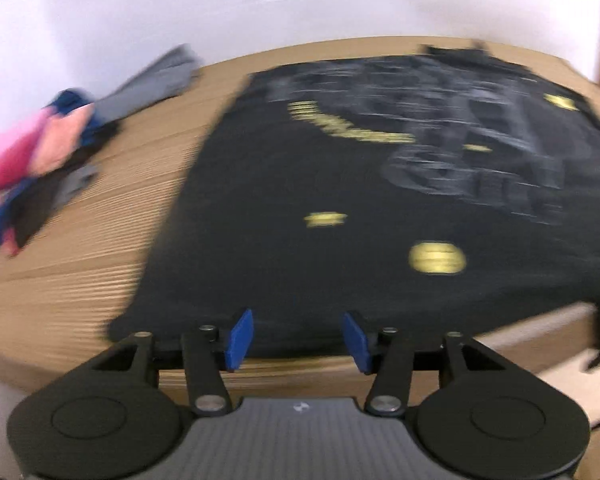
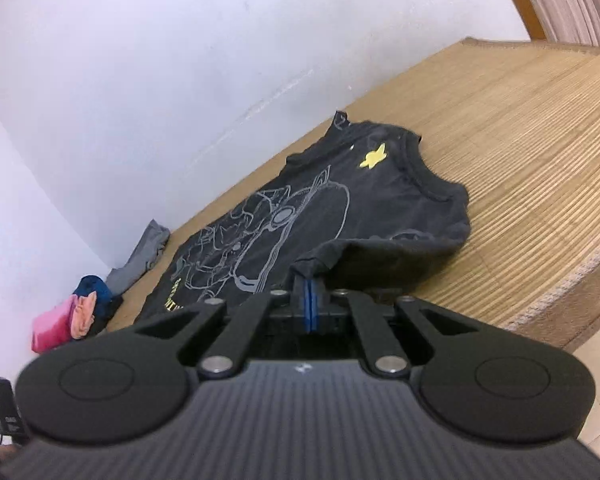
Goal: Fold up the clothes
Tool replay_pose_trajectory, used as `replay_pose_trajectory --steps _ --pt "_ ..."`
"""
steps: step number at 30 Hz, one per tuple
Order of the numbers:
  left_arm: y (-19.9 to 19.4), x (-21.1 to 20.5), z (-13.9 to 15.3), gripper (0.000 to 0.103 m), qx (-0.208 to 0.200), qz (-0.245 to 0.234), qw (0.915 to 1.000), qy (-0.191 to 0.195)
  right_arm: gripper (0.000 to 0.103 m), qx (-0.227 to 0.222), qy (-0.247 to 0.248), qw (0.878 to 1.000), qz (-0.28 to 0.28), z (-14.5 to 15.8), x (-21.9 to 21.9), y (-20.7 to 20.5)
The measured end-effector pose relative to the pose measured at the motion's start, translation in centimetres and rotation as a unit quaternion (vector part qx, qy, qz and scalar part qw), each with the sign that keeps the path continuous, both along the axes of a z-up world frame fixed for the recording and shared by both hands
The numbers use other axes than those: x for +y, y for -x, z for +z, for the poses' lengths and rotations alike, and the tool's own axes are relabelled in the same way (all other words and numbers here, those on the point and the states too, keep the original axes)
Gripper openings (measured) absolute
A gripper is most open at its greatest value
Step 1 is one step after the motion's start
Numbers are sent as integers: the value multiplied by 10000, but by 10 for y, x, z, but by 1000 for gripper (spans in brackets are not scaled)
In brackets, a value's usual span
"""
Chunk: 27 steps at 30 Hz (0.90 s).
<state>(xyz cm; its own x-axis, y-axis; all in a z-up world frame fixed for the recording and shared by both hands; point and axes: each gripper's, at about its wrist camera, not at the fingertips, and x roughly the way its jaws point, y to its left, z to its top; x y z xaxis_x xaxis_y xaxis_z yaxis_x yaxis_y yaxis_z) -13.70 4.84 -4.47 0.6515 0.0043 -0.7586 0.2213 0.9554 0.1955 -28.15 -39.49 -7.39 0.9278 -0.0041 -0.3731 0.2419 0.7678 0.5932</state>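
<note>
A black T-shirt [image 1: 360, 200] with a grey line drawing and yellow stars lies spread on the bamboo mat [image 1: 100, 220]. My left gripper [image 1: 298, 338] stands open over the shirt's near hem, its blue pads [image 1: 240, 336] apart with only the hem edge below them. In the right wrist view the same T-shirt [image 2: 300, 208] lies flat with its near sleeve edge lifted. My right gripper [image 2: 310, 300] is shut on that sleeve edge, the blue pads pressed together on the dark cloth.
A grey garment [image 1: 156, 80] and a heap of pink, blue and dark clothes [image 1: 32, 160] lie at the mat's far left by the white wall; the heap of clothes [image 2: 76, 316] also shows in the right wrist view. The mat's bound edge [image 2: 560, 288] drops to a tiled floor on the right.
</note>
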Motion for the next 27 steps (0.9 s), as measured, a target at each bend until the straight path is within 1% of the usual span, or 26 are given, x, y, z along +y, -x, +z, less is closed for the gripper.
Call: replay_pose_trajectory --steps 3,5,7,11,12,15,16,19,21,22,23,24,25,27 --pt "-18 44 0 60 16 523 9984 201 4 152 150 9997 -79 -3 7 -14" --pt "-26 69 -2 60 113 783 9962 367 4 320 199 9991 -196 -7 11 -20" --pt "-33 87 -5 62 163 920 9946 444 4 470 175 9982 -316 -12 15 -26" --pt "-39 108 -9 63 341 1083 9919 568 4 770 119 9952 -595 -25 22 -33" --pt "-39 114 -10 64 376 1120 9906 696 4 833 110 9944 -641 -27 23 -34" --pt "-45 117 -18 66 587 1214 9854 1034 4 1022 107 9920 -738 -34 26 -38" --pt "-46 116 -19 69 583 1215 9853 1051 4 1061 97 9914 -760 -36 26 -39" --pt "-47 110 -19 72 675 1009 9858 1163 5 1123 76 9904 -806 -39 27 -39" --pt "-47 101 -19 71 692 904 9874 1098 5 1157 81 9900 -805 -41 27 -40" --pt "-46 97 -19 61 663 883 9883 1055 5 1174 95 9898 -802 -42 28 -40" --pt "-46 94 -19 36 632 858 9887 1056 5 1188 94 9897 -798 -43 28 -40" --pt "-46 93 -17 18 660 876 9868 1194 5 1192 69 9896 -796 -45 28 -40" --pt "-47 92 -15 4 698 901 9842 1356 5 1175 20 9898 -801 -46 27 -39" --pt "-46 91 -9 4 596 1117 9791 1594 4 1054 -128 9909 -825 -44 23 -34"
